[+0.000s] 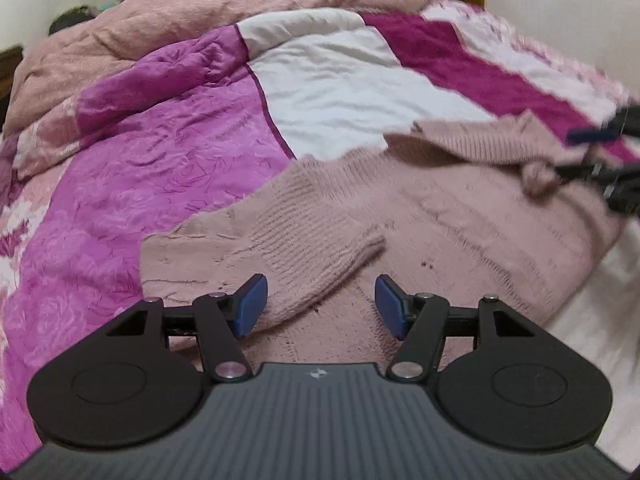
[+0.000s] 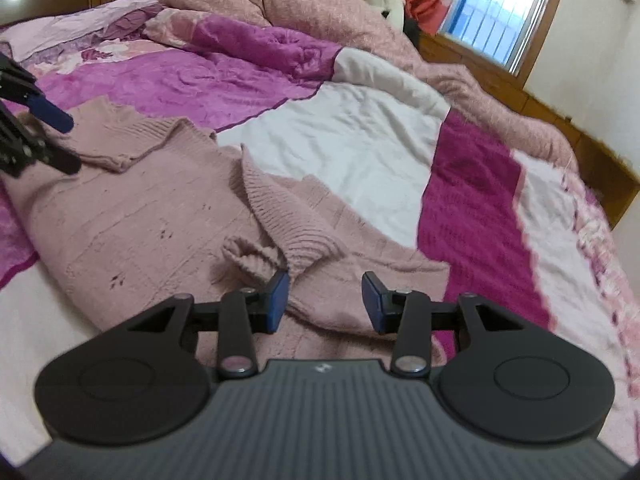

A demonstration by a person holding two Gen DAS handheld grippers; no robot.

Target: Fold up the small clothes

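Bedding in pink and magenta carries a soft, limp knitted sweater [image 1: 440,216]; both claws, left claw [image 1: 318,306] and right claw [image 2: 325,302], gape empty, folded sleeve cuffs just ahead offering grips.

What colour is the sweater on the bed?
Dusty pink knit sweater with small dark specks; clearest in the right wrist view.

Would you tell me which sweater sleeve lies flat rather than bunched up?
The left sleeve, lying smooth before the left tongs; the right sleeve is crumpled.
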